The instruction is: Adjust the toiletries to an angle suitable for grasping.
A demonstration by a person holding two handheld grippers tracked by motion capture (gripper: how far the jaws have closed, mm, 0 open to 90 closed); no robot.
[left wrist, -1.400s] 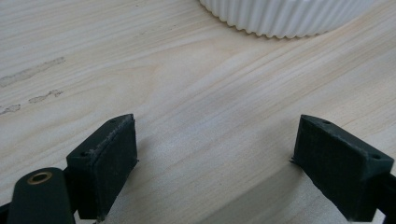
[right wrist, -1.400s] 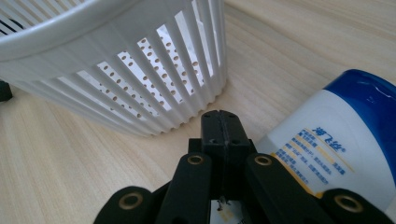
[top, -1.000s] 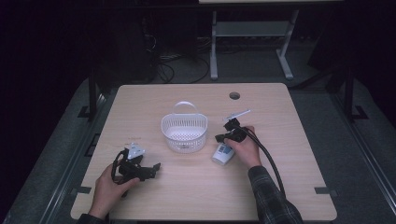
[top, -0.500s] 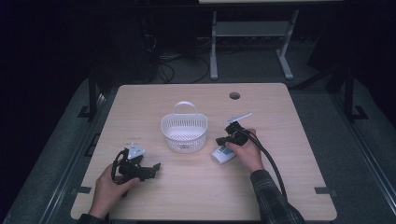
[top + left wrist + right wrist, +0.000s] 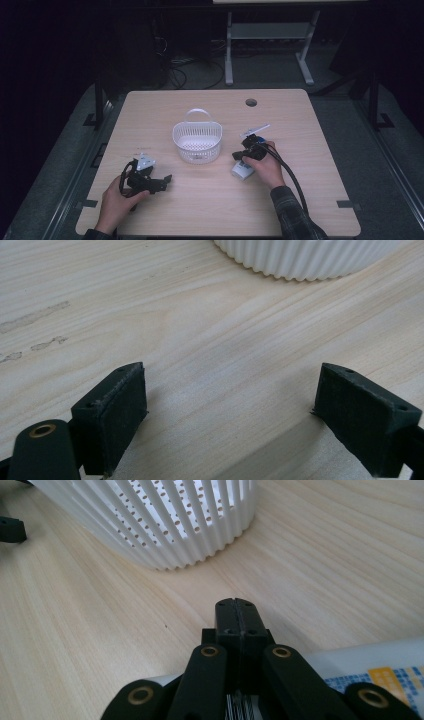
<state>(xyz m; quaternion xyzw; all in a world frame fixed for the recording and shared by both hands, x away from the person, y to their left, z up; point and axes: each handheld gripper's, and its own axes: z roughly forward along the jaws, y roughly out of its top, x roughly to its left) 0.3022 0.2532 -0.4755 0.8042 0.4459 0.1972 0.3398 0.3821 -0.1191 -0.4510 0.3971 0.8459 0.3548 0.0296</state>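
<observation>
A white slatted basket [image 5: 197,142] with a handle stands mid-table; its wall [image 5: 165,525] rises ahead of my right gripper and its base [image 5: 305,260] lies beyond my left one. My right gripper [image 5: 237,156] [image 5: 235,607] is shut with nothing between its pads, low over a flat white packet [image 5: 241,172] [image 5: 370,665] printed in blue and orange, right of the basket. My left gripper [image 5: 165,179] [image 5: 230,390] stands open just above bare wood at the front left, pointing toward the basket.
The wooden table [image 5: 300,200] has a round cable hole [image 5: 251,102] at the back right. A white stand [image 5: 270,35] and cables sit on the dark floor behind. The right gripper's cable [image 5: 292,180] trails along the forearm.
The right gripper has shifted slightly toward the near edge, settling lower over the packet. The left gripper has stayed put.
</observation>
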